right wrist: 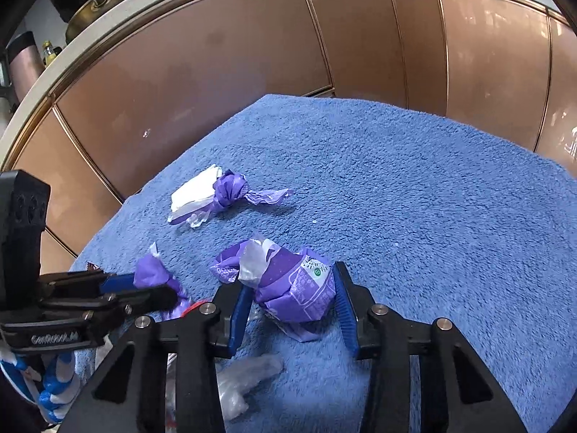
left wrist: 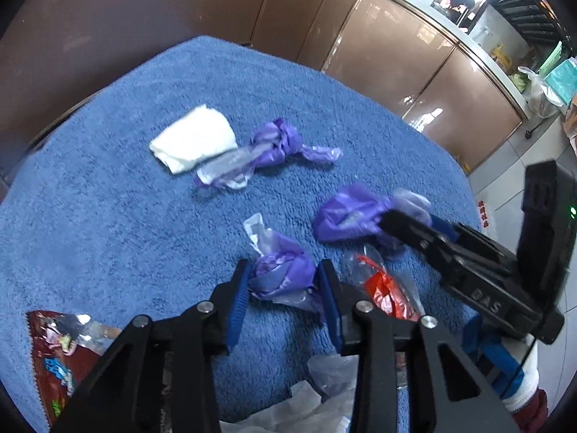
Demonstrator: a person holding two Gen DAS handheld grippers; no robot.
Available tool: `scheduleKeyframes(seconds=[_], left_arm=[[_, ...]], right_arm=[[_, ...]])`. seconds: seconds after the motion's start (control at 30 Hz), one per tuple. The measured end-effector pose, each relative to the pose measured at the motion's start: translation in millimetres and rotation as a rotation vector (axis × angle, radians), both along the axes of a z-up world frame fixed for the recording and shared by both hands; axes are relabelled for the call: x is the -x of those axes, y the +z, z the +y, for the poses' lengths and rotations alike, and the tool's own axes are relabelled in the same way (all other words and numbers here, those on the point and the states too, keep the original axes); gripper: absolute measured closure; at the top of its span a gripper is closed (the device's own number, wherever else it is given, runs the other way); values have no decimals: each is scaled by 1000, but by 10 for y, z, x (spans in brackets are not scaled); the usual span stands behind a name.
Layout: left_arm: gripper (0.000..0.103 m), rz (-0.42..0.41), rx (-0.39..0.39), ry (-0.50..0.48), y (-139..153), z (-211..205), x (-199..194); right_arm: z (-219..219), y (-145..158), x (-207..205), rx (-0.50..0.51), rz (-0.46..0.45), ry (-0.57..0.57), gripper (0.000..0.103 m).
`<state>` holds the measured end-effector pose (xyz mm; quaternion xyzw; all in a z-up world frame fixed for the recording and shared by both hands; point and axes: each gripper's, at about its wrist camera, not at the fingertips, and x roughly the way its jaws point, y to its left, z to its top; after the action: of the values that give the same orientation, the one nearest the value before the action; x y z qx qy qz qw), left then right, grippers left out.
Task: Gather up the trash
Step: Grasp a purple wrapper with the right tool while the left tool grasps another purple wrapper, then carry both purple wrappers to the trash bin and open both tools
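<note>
Currently both grippers straddle purple wrappers on the blue towel (right wrist: 414, 187).
Left gripper (left wrist: 285, 297): fingers close against a small crumpled purple wad (left wrist: 279, 274), grip looks closed on it, long axis running away from the camera. Right gripper (right wrist: 292, 310): jaws spread around a bigger purple wrapper (right wrist: 288, 285), pads not clearly touching; long axis crosses the jaws, tail pointing left. Farther off, nearer the left gripper: a knotted purple wrapper (left wrist: 274, 144) beside a white tissue (left wrist: 194, 142).
</note>
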<state>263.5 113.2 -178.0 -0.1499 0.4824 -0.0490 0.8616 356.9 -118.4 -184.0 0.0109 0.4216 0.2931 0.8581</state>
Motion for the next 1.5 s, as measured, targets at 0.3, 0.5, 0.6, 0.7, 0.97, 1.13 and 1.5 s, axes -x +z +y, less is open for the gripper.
scheduleKeyframes(seconds=[0.3, 0.5, 0.6, 0.7, 0.97, 1.13, 1.5], left_arm=[[69, -105, 14, 30, 348, 127, 180], [69, -171, 28, 21, 658, 115, 489], [69, -216, 34, 11, 857, 96, 731], [69, -262, 32, 2, 1046, 54, 969], [69, -339, 35, -23, 1403, -93, 1463], [69, -370, 28, -64, 1567, -297, 1594], [69, -325, -36, -271, 1640, -1355, 1305]], right_arm=[[-403, 459, 380, -1, -80, -97, 61], [-654, 779, 809, -3, -133, -157, 61], [-704, 944, 1045, -3, -169, -173, 61], [-747, 1085, 1283, -8, -203, -182, 61], [-962, 1407, 1953, -29, -284, -212, 61], [-1253, 1526, 2241, -45, -324, -263, 61], [-2505, 1273, 2350, -58, -293, -530, 61]])
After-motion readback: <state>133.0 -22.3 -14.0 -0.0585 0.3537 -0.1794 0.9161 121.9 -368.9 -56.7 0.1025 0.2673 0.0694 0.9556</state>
